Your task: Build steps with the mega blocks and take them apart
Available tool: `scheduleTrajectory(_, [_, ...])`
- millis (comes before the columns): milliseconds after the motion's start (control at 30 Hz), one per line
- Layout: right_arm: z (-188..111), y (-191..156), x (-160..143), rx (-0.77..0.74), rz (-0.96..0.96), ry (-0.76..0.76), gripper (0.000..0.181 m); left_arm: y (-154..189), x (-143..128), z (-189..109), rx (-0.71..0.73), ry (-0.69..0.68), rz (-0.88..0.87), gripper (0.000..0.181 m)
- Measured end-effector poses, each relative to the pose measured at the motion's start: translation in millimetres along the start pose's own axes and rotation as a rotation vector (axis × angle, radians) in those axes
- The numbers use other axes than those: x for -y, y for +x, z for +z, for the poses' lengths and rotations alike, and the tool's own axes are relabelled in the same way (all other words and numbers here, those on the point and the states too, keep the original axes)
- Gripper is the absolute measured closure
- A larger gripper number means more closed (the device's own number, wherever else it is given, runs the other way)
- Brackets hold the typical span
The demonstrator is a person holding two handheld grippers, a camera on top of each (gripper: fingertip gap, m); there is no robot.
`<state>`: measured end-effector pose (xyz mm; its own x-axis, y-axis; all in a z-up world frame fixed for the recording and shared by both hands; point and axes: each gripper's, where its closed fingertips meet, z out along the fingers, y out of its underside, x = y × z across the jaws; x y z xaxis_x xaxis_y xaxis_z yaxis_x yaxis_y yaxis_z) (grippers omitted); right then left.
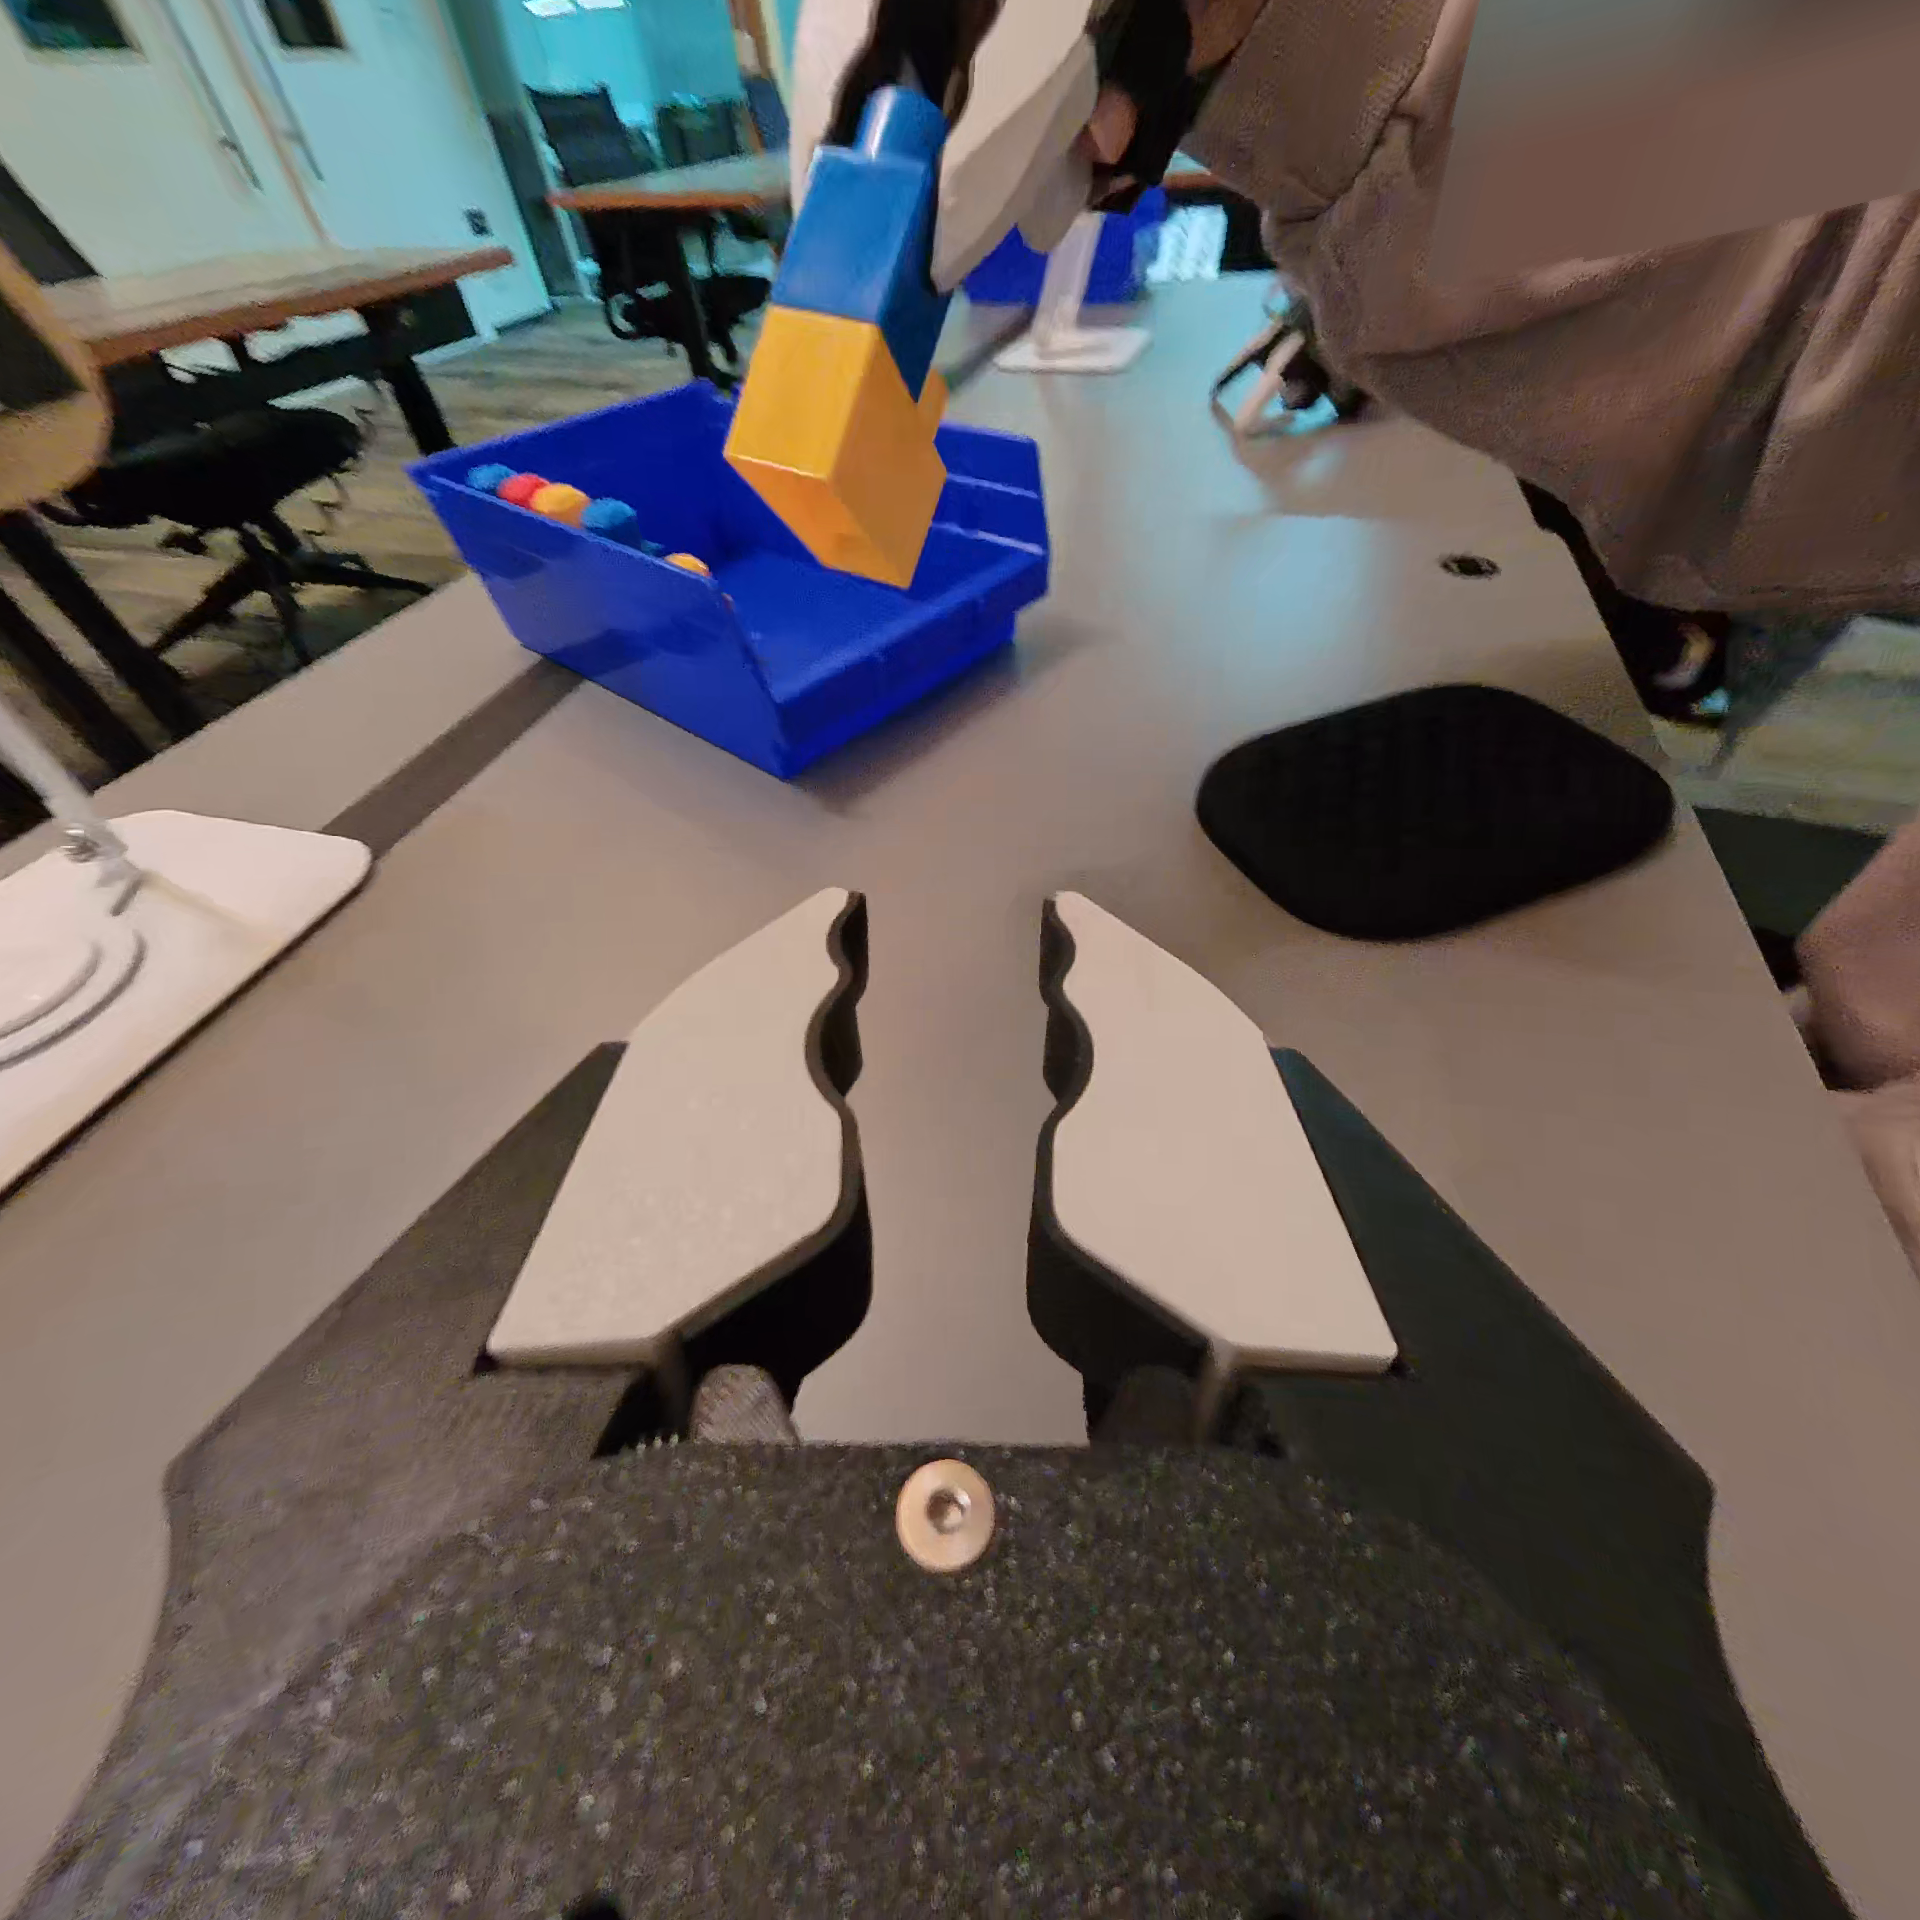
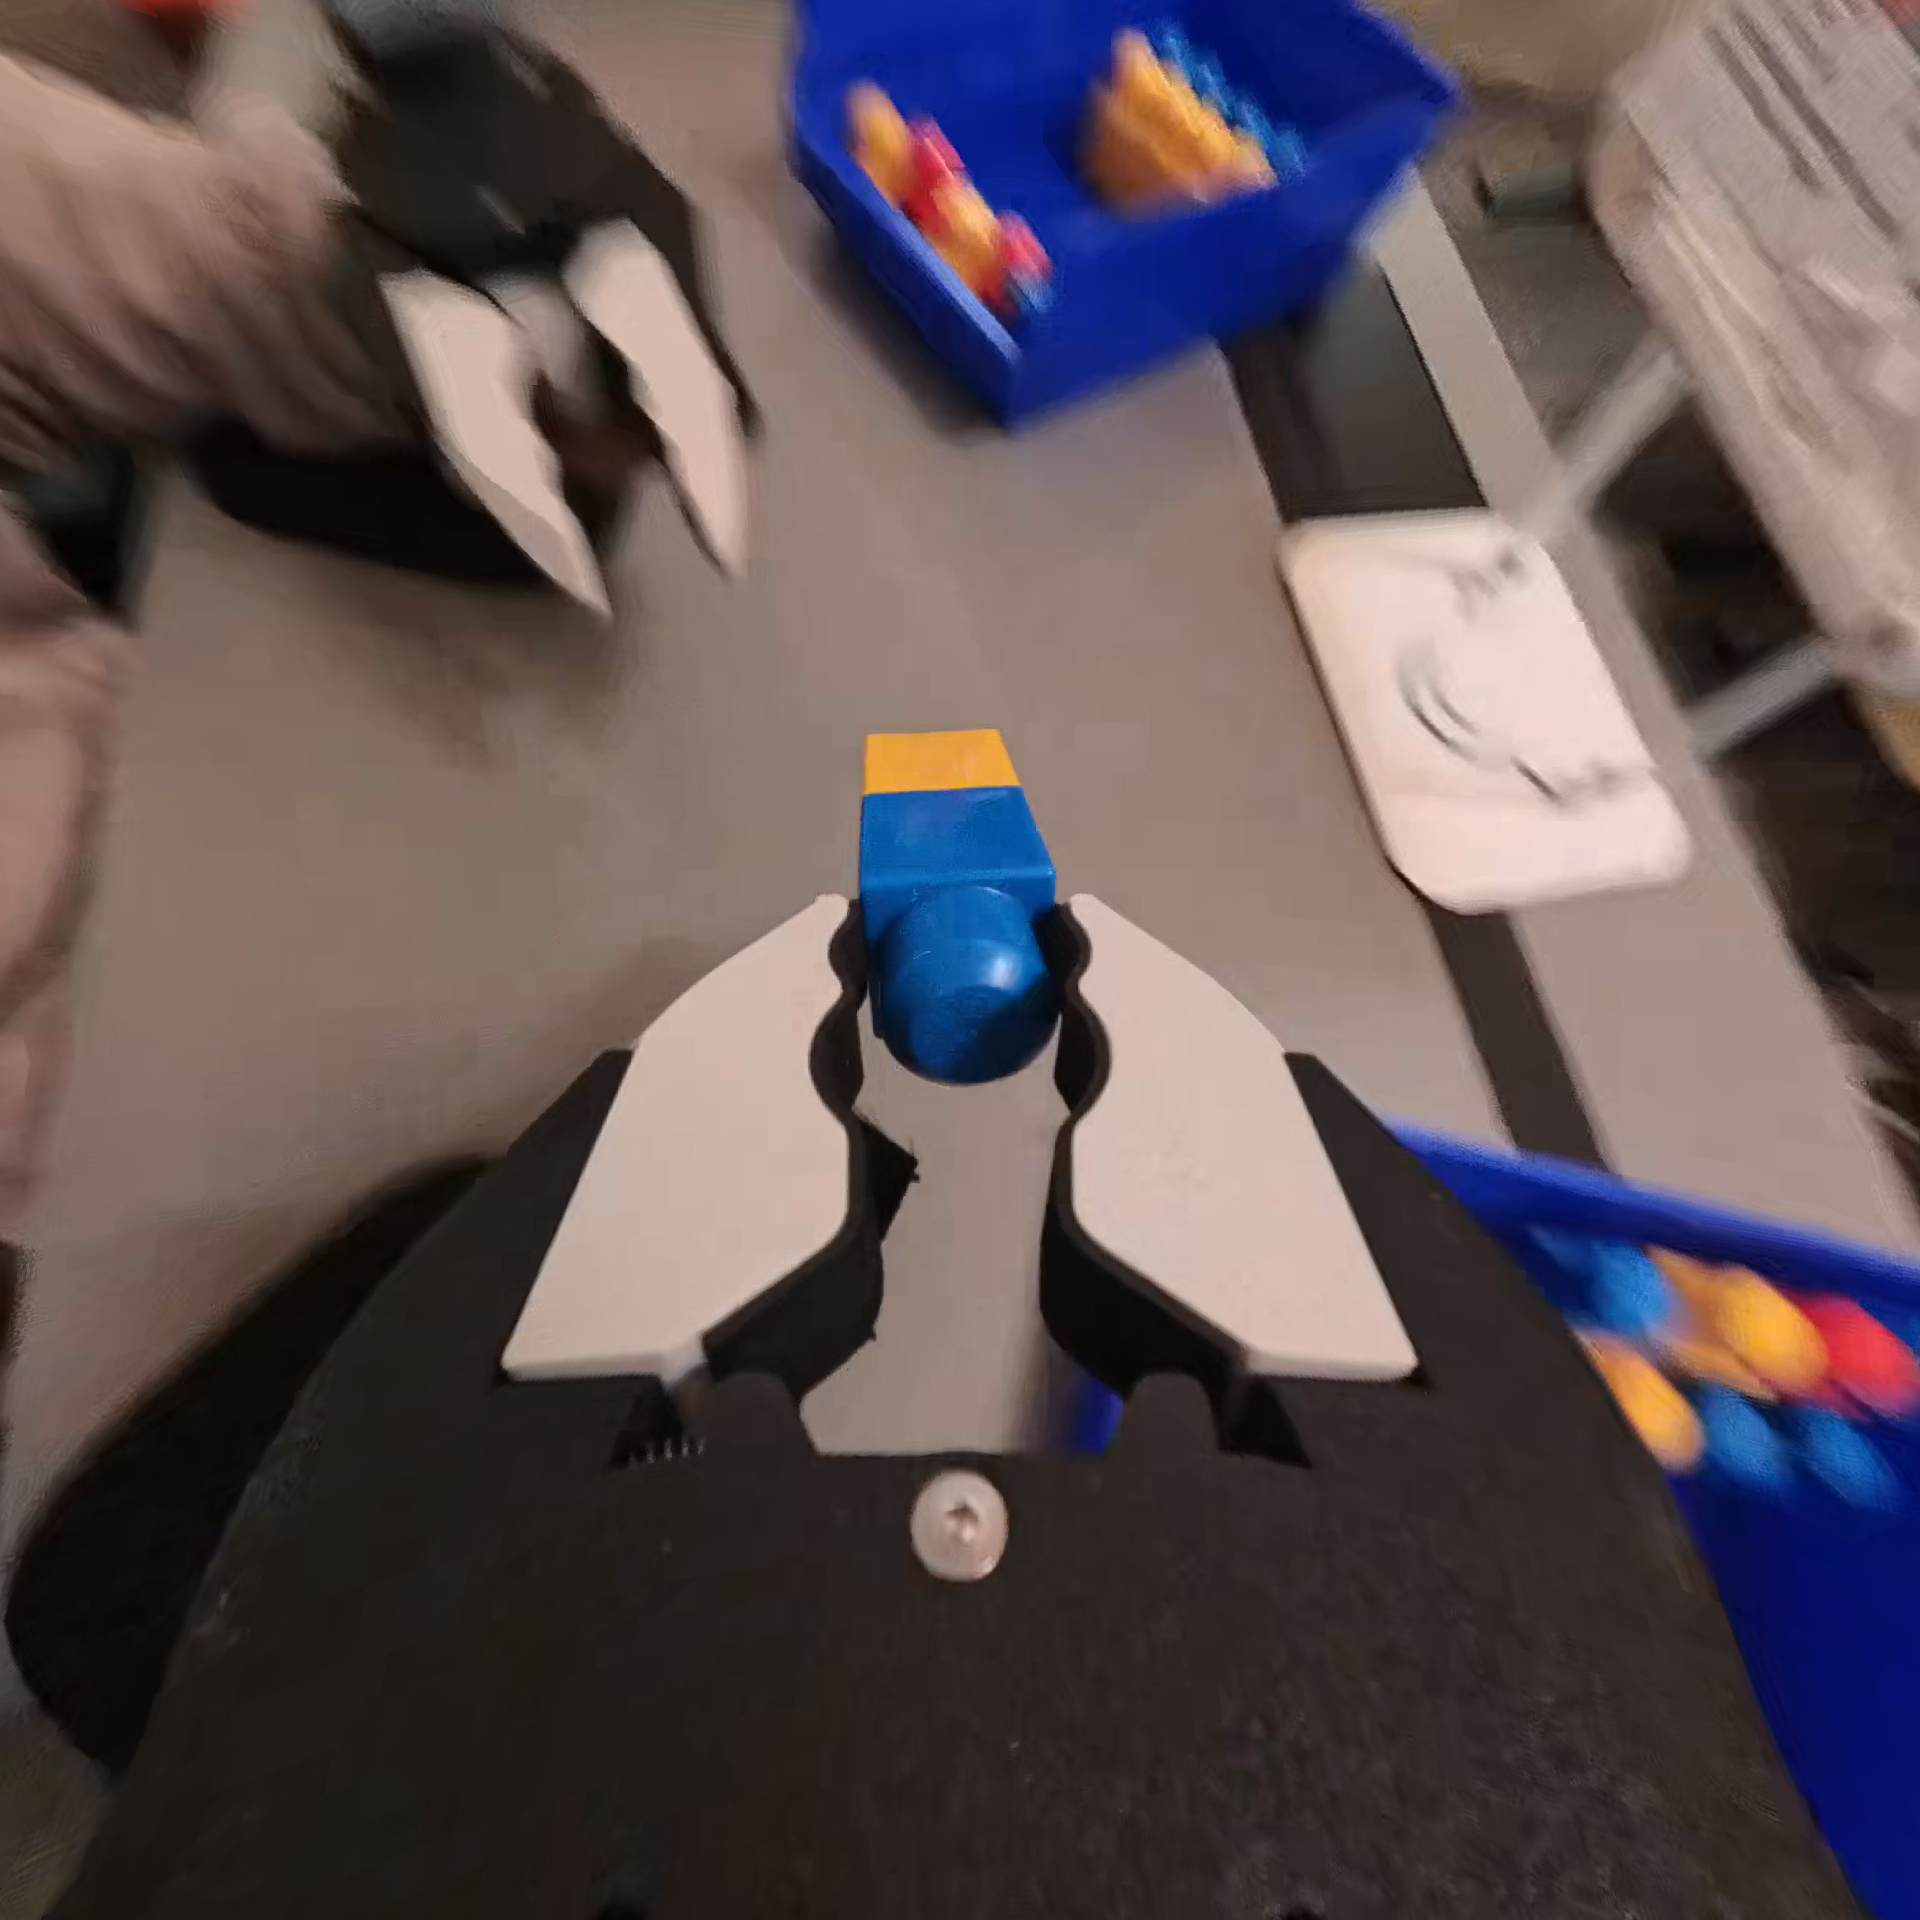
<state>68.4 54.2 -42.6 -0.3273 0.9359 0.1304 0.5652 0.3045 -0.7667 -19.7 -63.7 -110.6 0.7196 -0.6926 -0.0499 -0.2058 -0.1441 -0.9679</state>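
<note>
My right gripper [image 2: 958,935] is shut on the stud of a blue block [image 2: 951,852] that is joined to a yellow block [image 2: 938,762]. In the left wrist view the same blue block [image 1: 862,249] and yellow block [image 1: 831,447] hang tilted in the air over a blue bin [image 1: 894,665], held by the right gripper [image 1: 914,114] from above. My left gripper [image 1: 953,914] is open and empty, low over the grey table [image 1: 1039,810], well short of the bin. It also shows in the right wrist view [image 2: 665,571], blurred, at the upper left.
The blue bin holds several loose red, yellow and blue blocks [image 1: 561,499]. A second blue bin [image 2: 1787,1455] with blocks lies at the lower right of the right wrist view. A black pad [image 1: 1434,810] and a white lamp base [image 1: 156,935] lie on the table. A person's sleeve [image 1: 1558,312] reaches in. About 15 centimetres separates my left fingertips from my right.
</note>
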Motion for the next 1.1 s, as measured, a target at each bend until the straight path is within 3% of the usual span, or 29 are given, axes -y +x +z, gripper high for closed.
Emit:
scheduleTrajectory(133, [-30.4, 76.4, -50.1, -0.154, 0.035, -0.367, 0.148, -24.4, 11.6, -9.2, 0.158, 0.144, -0.012, 0.154])
scheduleTrajectory(267, [-21.1, 118.9, -97.9, -0.145, 0.116, -0.575, 0.148, -44.7, 19.5, -26.3, 0.308, 0.251, -0.006, 0.164])
scheduleTrajectory(467, [21.0, 144.8, -151.5, -0.073, 0.213, -0.721, 0.148, -62.6, 6.6, -36.0, 0.427, 0.243, 0.034, 0.168])
scheduleTrajectory(667, [45.8, 156.0, -168.5, -0.084, 0.244, -0.791, 0.147, -66.9, -1.7, -33.3, 0.441, 0.206, 0.015, 0.165])
scheduleTrajectory(767, [46.4, 155.8, -161.4, -0.1, 0.228, -0.759, 0.14, -72.2, -3.7, -36.3, 0.468, 0.199, -0.004, 0.163])
scheduleTrajectory(867, [38.3, 153.8, -133.7, -0.131, 0.23, -0.607, 0.135, -86.1, -3.7, -47.8, 0.529, 0.203, -0.02, 0.163])
scheduleTrajectory(1033, [14.3, 137.7, -51.8, -0.264, 0.23, -0.114, 0.136, -142.1, -7.0, -95.5, 0.739, 0.177, -0.027, 0.166])
scheduleTrajectory(1100, [5.2, 122.9, -32.4, -0.345, 0.251, 0.043, 0.138, -171.6, -9.8, -121.6, 0.835, 0.144, -0.012, 0.168])
